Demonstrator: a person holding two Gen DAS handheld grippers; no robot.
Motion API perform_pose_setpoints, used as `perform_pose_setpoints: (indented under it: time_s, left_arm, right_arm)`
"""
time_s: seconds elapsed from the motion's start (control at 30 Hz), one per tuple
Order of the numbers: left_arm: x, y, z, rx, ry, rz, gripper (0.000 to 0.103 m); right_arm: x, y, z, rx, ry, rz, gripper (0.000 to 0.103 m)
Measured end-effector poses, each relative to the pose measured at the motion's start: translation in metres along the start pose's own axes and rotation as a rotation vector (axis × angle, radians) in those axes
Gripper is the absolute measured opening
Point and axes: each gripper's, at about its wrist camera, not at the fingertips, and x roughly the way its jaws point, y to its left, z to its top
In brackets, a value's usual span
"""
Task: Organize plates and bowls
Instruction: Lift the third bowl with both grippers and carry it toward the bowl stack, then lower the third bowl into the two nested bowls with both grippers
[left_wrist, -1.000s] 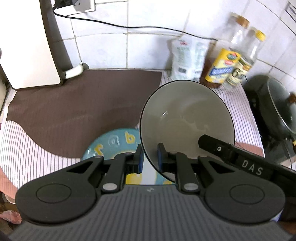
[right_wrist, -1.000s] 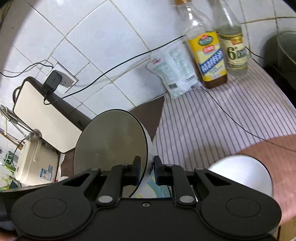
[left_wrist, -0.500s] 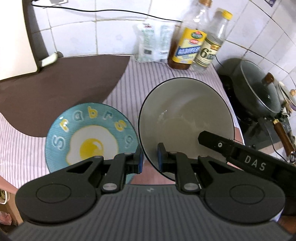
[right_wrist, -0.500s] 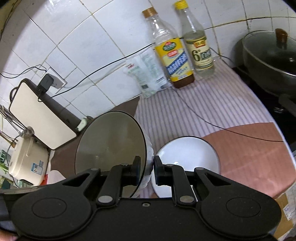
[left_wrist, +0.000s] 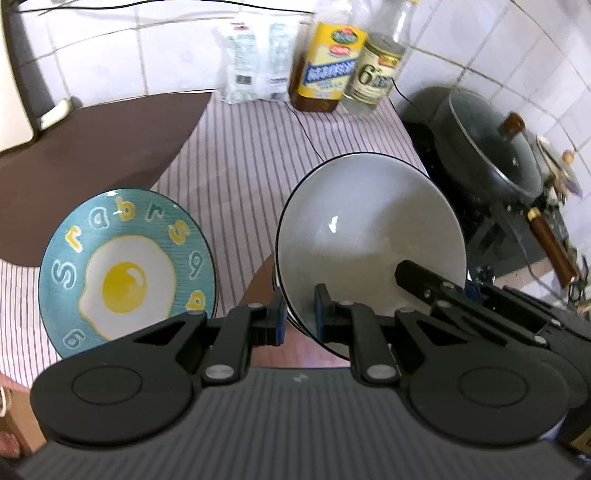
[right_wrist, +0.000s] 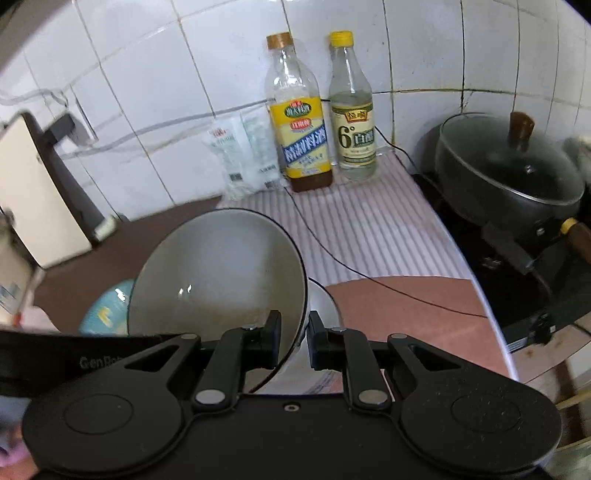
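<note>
Together both grippers (left_wrist: 299, 314) (right_wrist: 293, 341) clamp the bowl (left_wrist: 369, 236), seemingly tilted, mouth camera-ward.

The striped middle of the desk (left_wrist: 258, 155) lies bare, crossed only by a thin black cable (left_wrist: 308, 138). Along the tiled back wall stand a white packet (right_wrist: 243, 155) and two bottles (right_wrist: 321, 114). A lidded black pot (right_wrist: 509, 173) blocks the right side. At left lies an egg-patterned plate (left_wrist: 125, 269); a white appliance (right_wrist: 33, 199) closes the far-left corner.
</note>
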Motion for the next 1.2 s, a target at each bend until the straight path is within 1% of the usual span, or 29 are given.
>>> perform_pose_setpoints:
  time_s: [0.17,0.37,0.43,0.6,0.73,0.83,1.1,1.2]
  left_arm:
    - [0.016,0.004,-0.004,-0.038,0.043,-0.035,0.013]
    - [0.037,0.011,-0.005,-0.104,0.103,-0.072,0.013]
    - [0.041,0.012,-0.005,-0.107,0.108,-0.064,0.013]
    - [0.043,0.008,-0.001,-0.103,0.107,-0.04,0.014]
    - [0.048,0.007,0.002,-0.109,0.118,-0.044,0.015]
    - [0.05,0.006,0.003,-0.123,0.111,-0.045,0.015]
    - [0.049,0.005,0.003,-0.114,0.086,-0.034,0.017]
    - [0.045,0.004,0.003,-0.106,0.084,-0.034,0.02]
  right_arm:
    - [0.008,-0.003,-0.006,-0.032,0.02,-0.034,0.018]
    - [0.02,-0.002,-0.014,-0.084,0.004,-0.079,0.018]
    - [0.027,0.0,-0.018,-0.104,0.004,-0.097,0.018]
    - [0.032,0.009,-0.02,-0.17,-0.031,-0.151,0.018]
    - [0.038,0.01,-0.021,-0.197,-0.023,-0.189,0.018]
    - [0.039,0.003,-0.022,-0.161,-0.016,-0.177,0.019]
    - [0.042,0.004,-0.023,-0.178,-0.021,-0.168,0.02]
    - [0.043,0.0,-0.024,-0.144,-0.017,-0.149,0.02]
